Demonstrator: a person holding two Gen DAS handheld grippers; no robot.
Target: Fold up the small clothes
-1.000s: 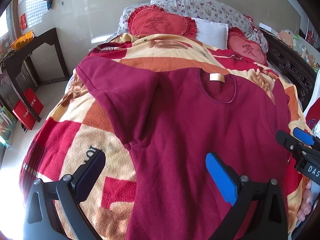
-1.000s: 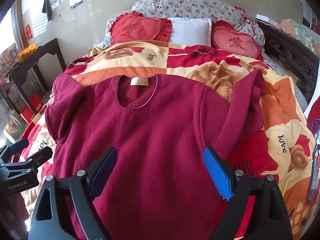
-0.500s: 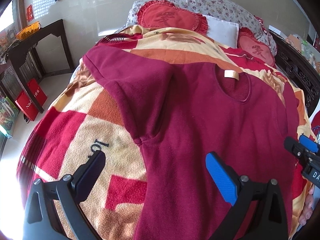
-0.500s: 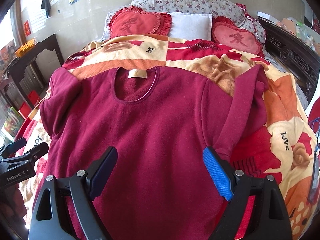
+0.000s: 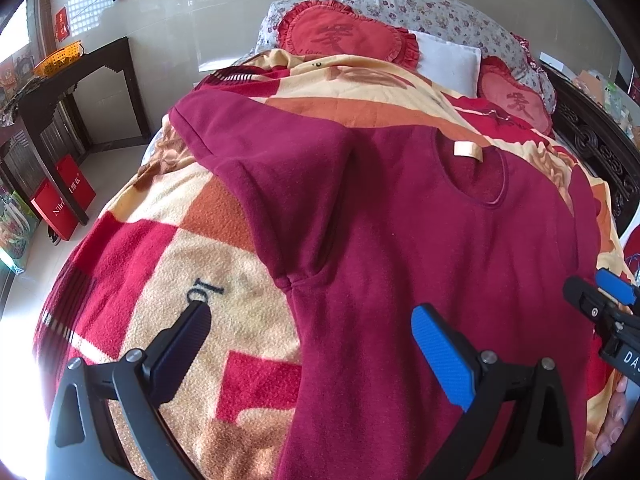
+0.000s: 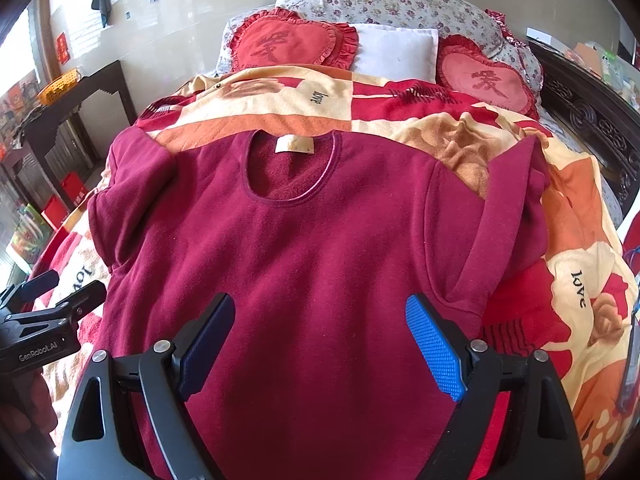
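Bedroom scene: a bed covered by a red, orange and cream patchwork blanket (image 6: 460, 148), with a maroon long-sleeved top (image 6: 320, 248) spread flat on it, neckline toward the pillows.

From the right wrist view, the right gripper (image 6: 320, 340) hangs over the lower middle of the top with its two fingers wide apart, holding nothing; one pad is dark, the other bright blue. From the left wrist view, the left gripper (image 5: 312, 348) is likewise spread wide and empty, one finger over bare blanket and the blue one over the top's left side, straddling its edge just below the armpit seam.

Both sleeves are folded back on themselves, so their cuffs are hard to make out. The hem is cut off by the bottom of both views. A cream label (image 6: 294, 145) sits inside the collar, its print unreadable. Only fingertips of the person's hand show, at the frame edges beneath each gripper.

Each gripper points forward along the bed toward two red heart cushions (image 6: 288, 46) and a white pillow (image 6: 394, 52).

Compared with a second ago, the left gripper has drifted further left, showing more blanket; the right has barely shifted, and the top lies unchanged.
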